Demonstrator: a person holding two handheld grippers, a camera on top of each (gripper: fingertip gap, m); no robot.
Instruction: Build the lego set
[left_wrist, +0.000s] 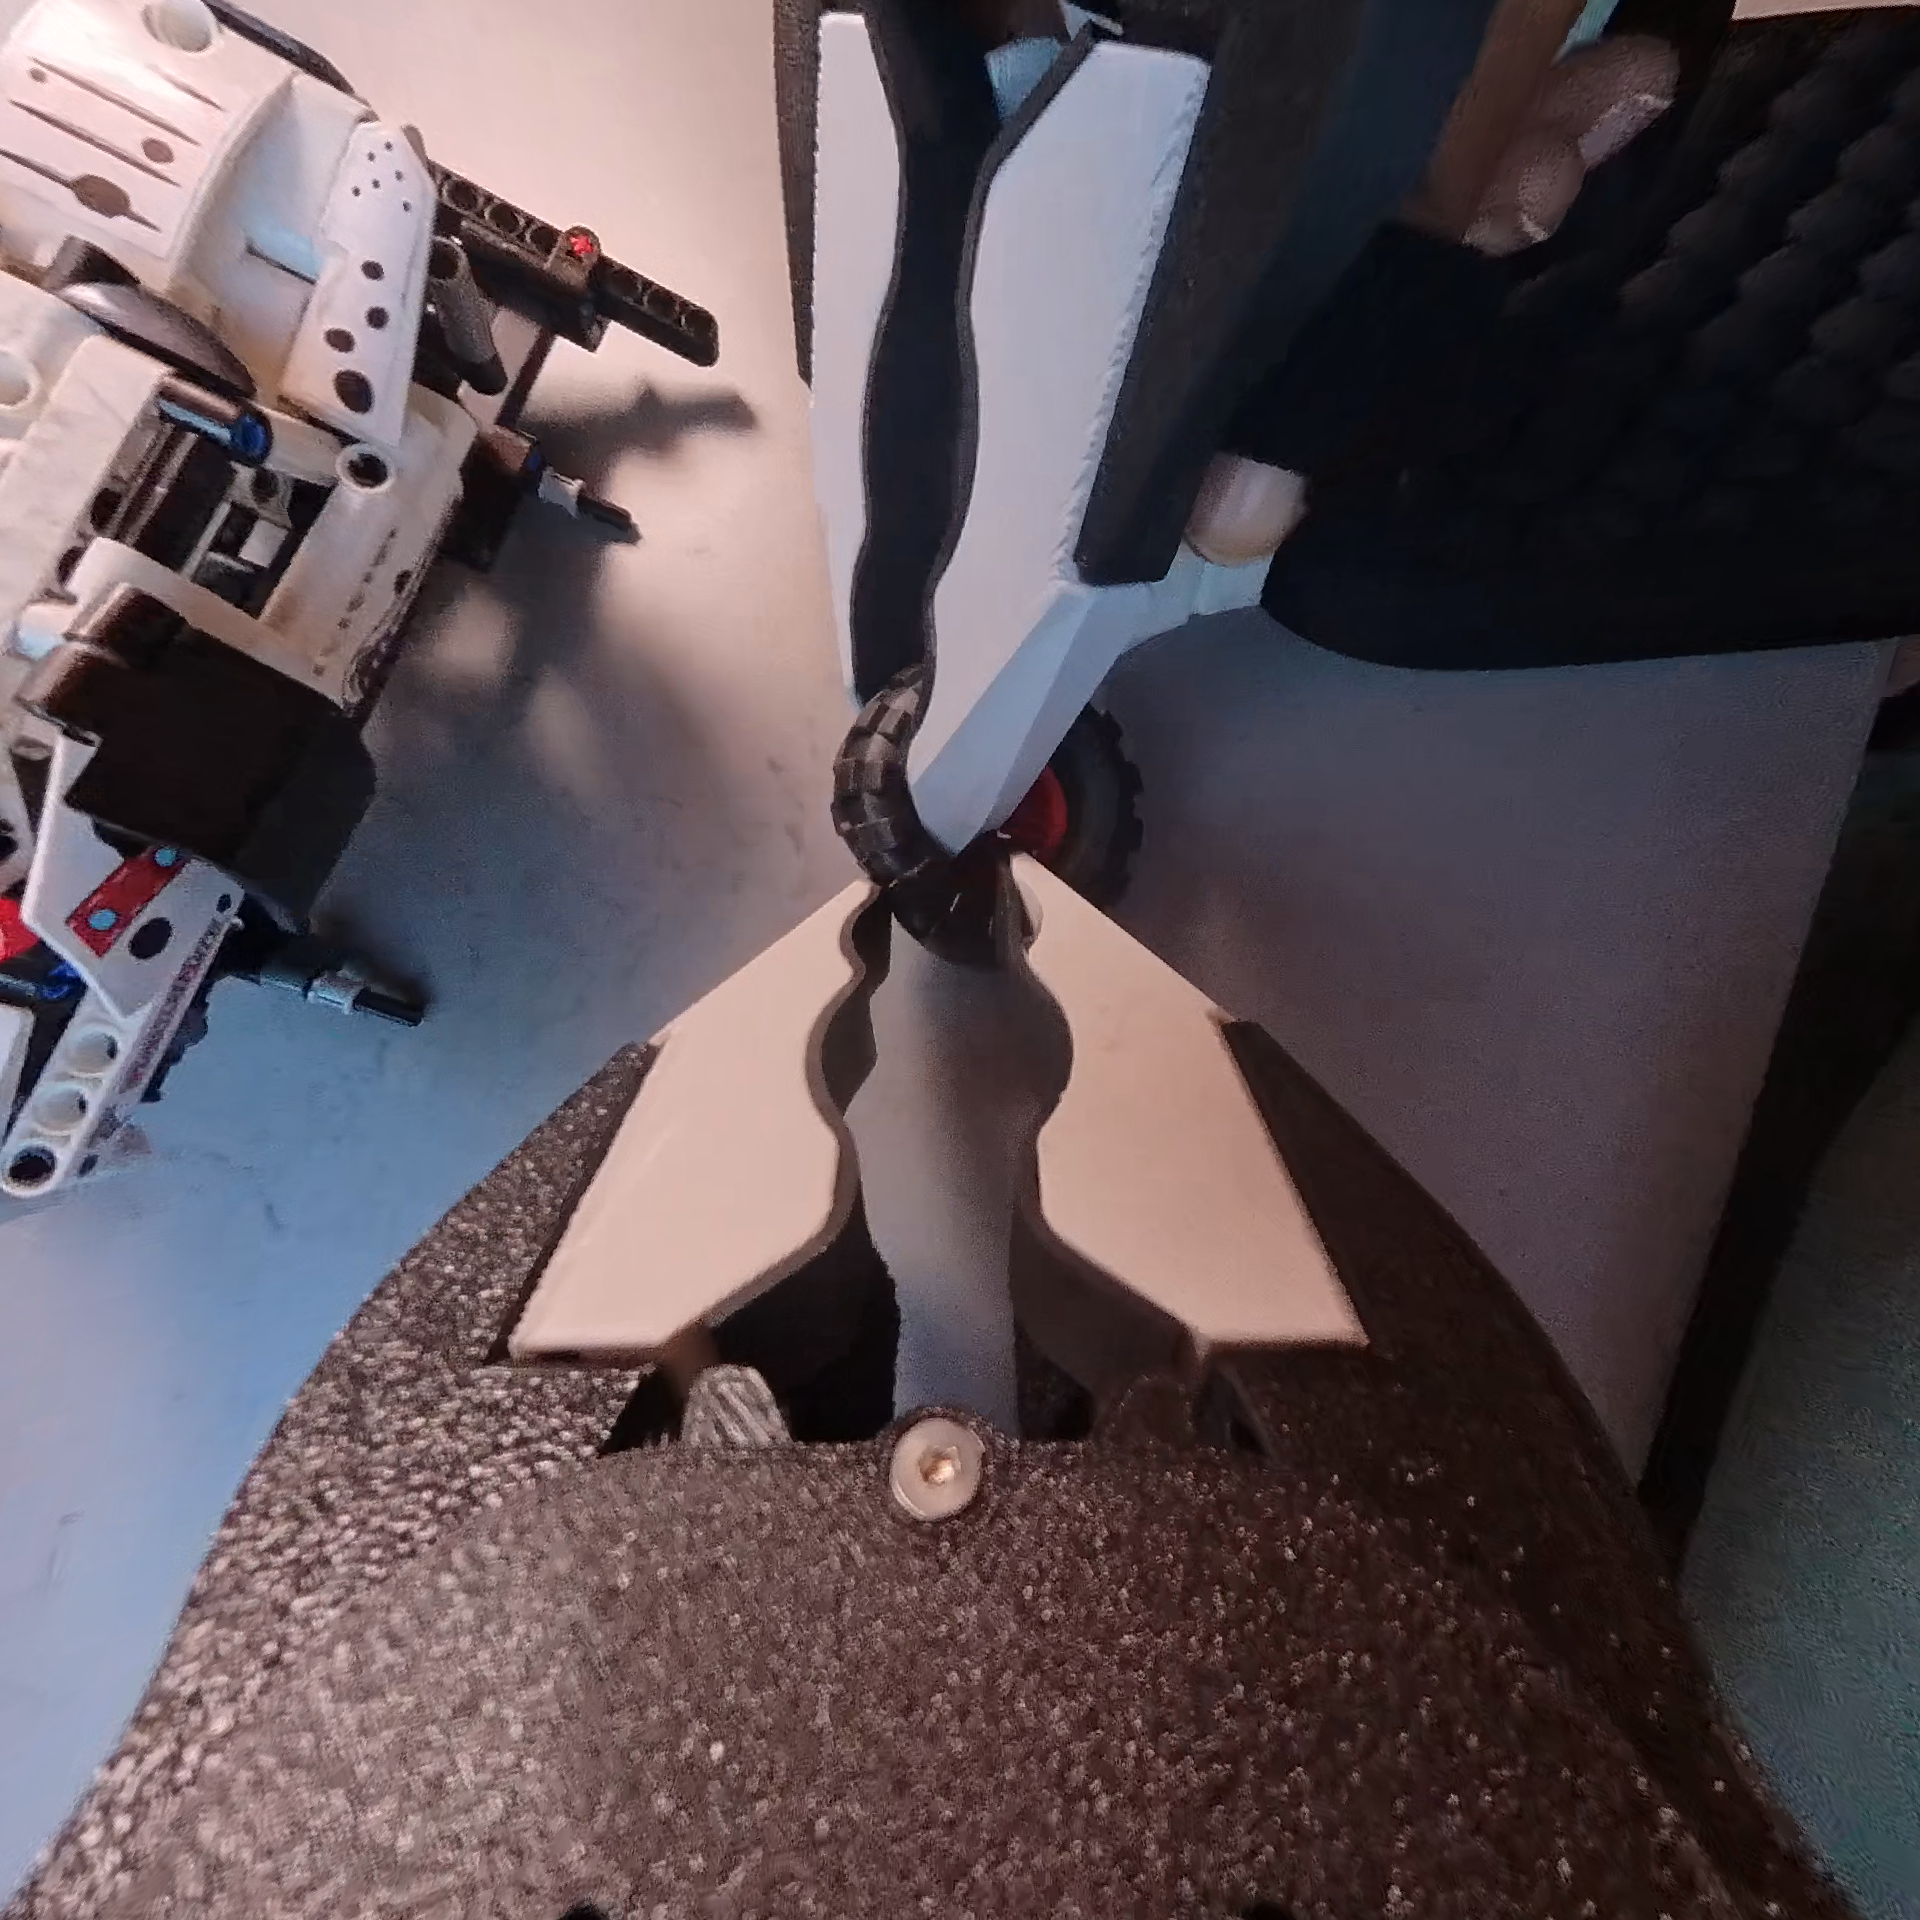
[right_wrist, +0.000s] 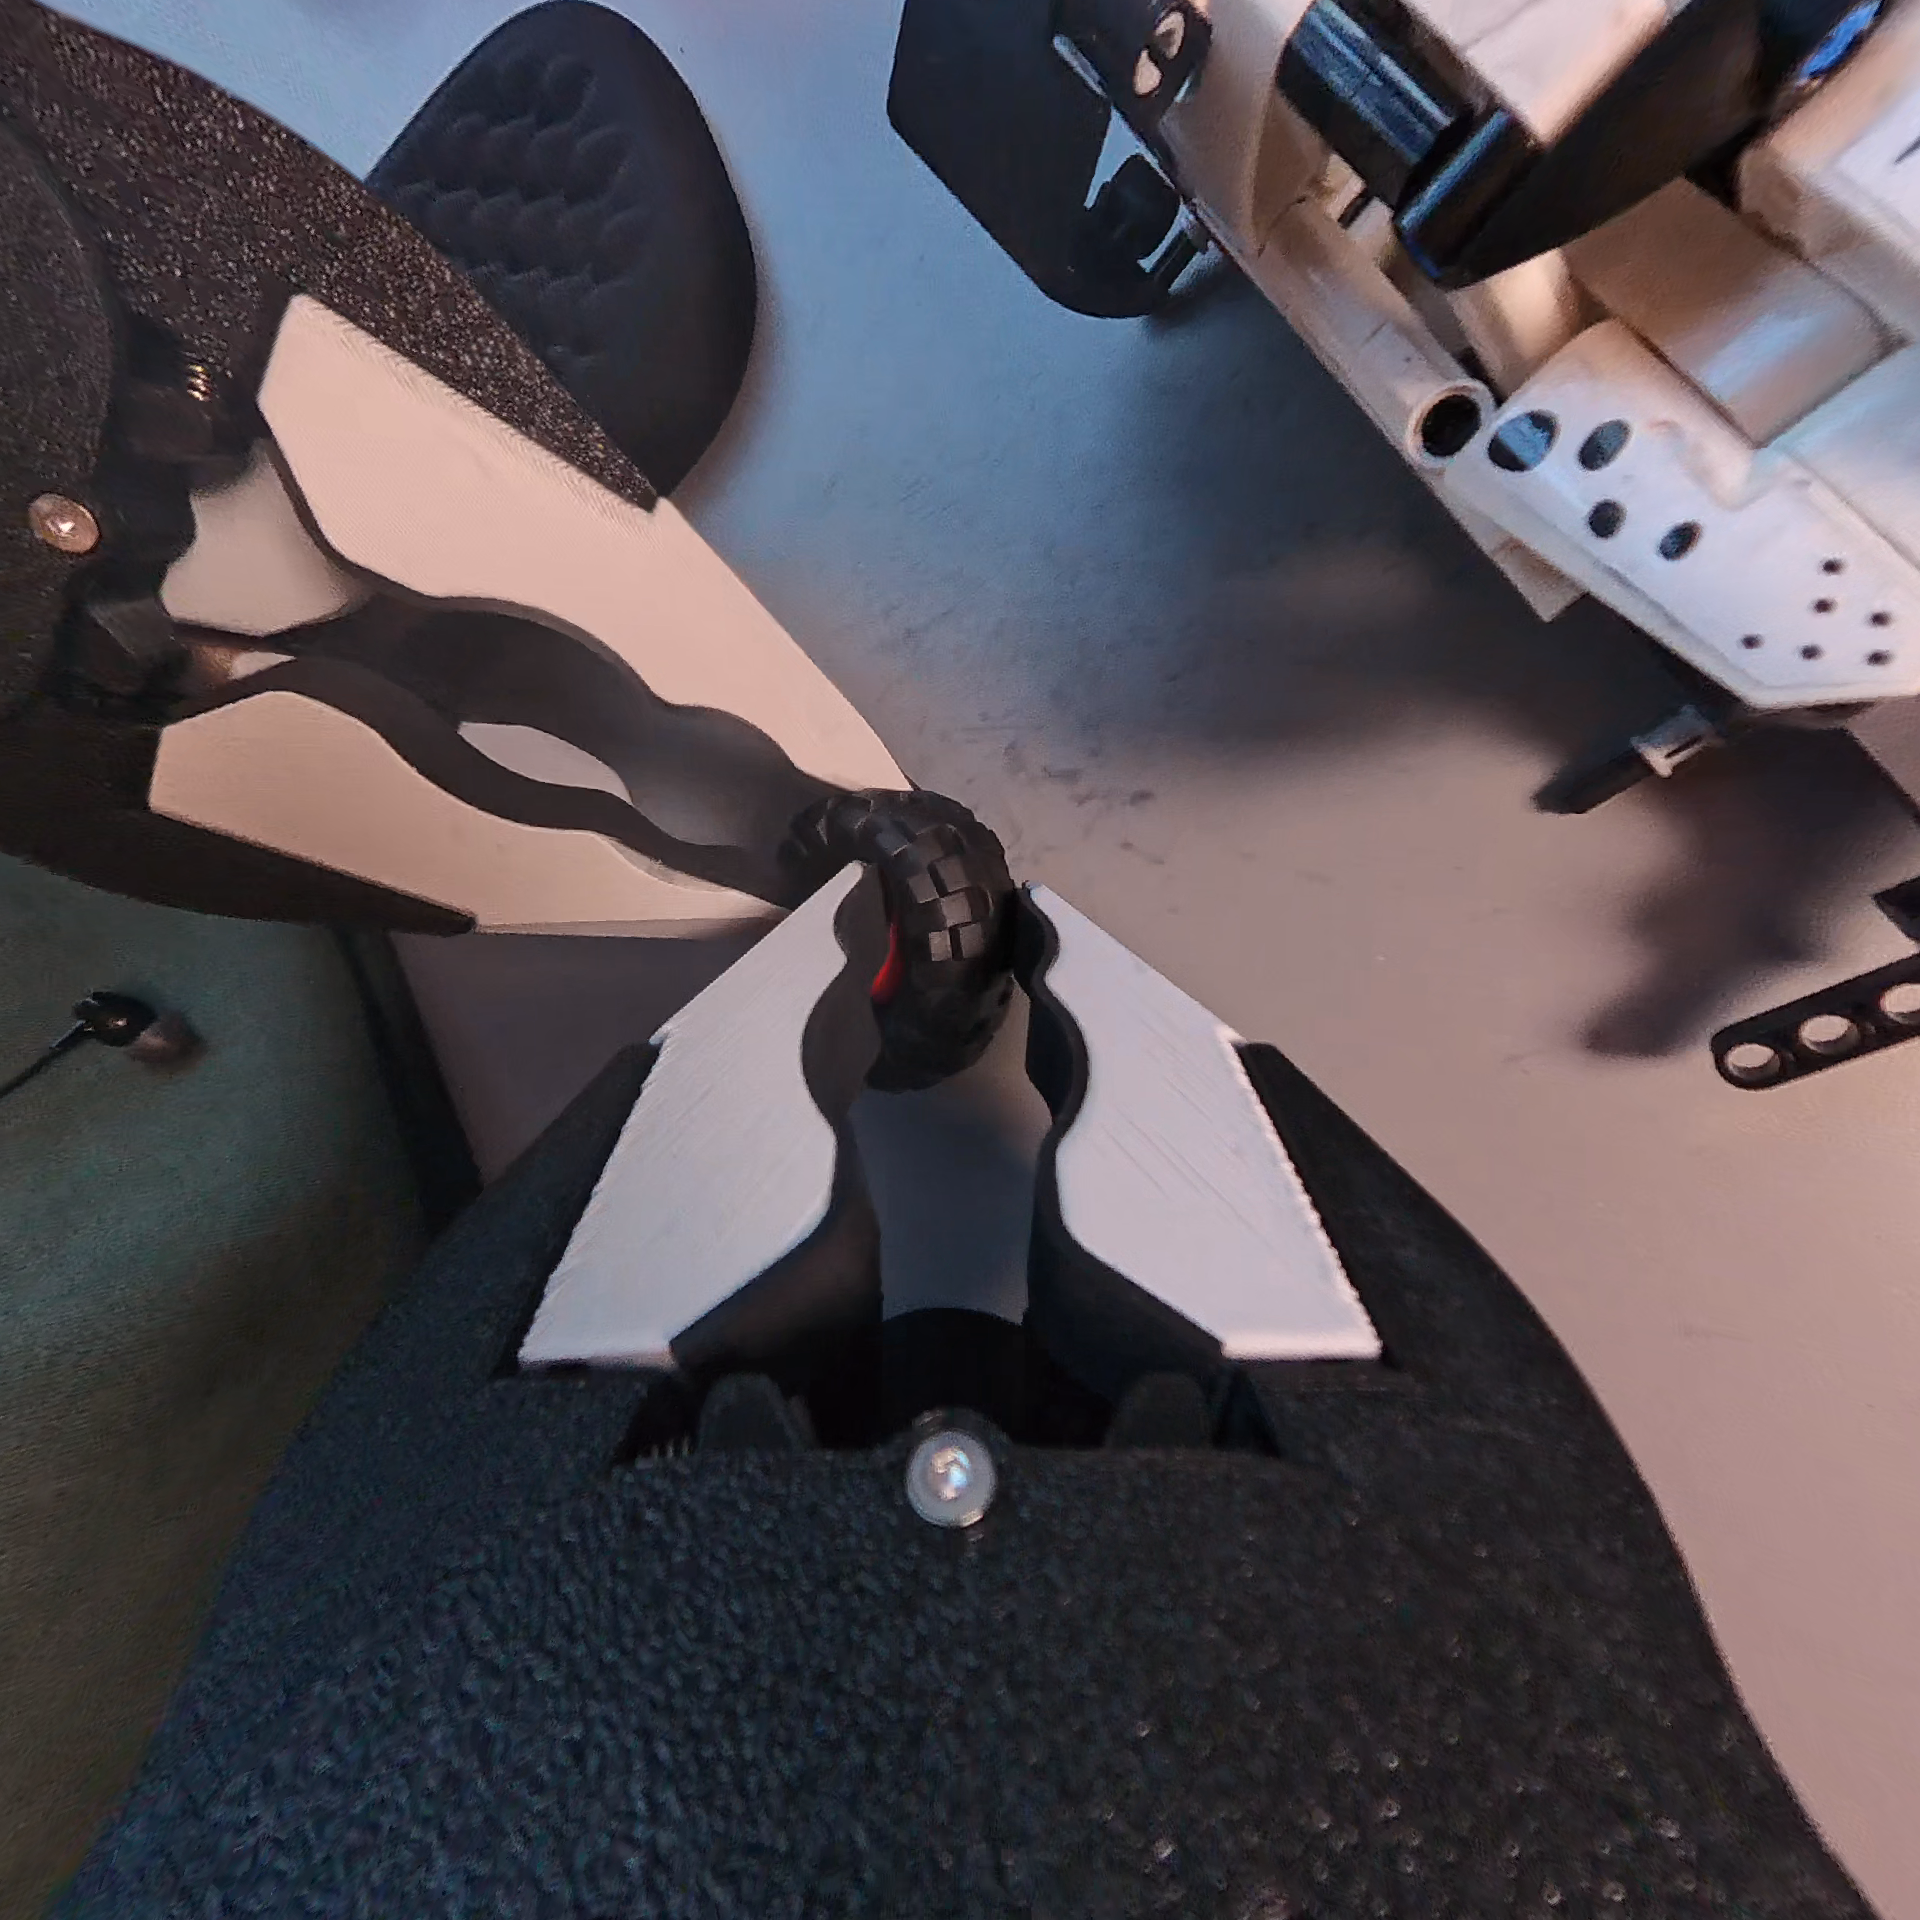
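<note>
A small wheel, a black knobbly tyre (left_wrist: 871, 800) on a red hub (left_wrist: 1047, 812), hangs above the grey table between both grippers. My left gripper (left_wrist: 951, 906) is shut on the tyre's near edge. My right gripper (left_wrist: 925, 790) comes down from the top of the left wrist view and covers the wheel's middle. In the right wrist view my right gripper (right_wrist: 940, 891) is shut across the tyre (right_wrist: 940, 940), with red showing inside. The left gripper (right_wrist: 821, 868) reaches in from the left and touches the tyre. The white and black lego vehicle (left_wrist: 208, 468) stands to the left, and it also shows in the right wrist view (right_wrist: 1558, 343).
A loose black holed beam (right_wrist: 1818, 1029) lies on the table (right_wrist: 1247, 675) at the right. A hand in a black knitted sleeve (left_wrist: 1558, 395) holds the right gripper. The table edge (left_wrist: 1766, 1039) runs close on the right, with green floor (right_wrist: 156, 1247) beyond it. The tips of both grippers are at nearly the same place.
</note>
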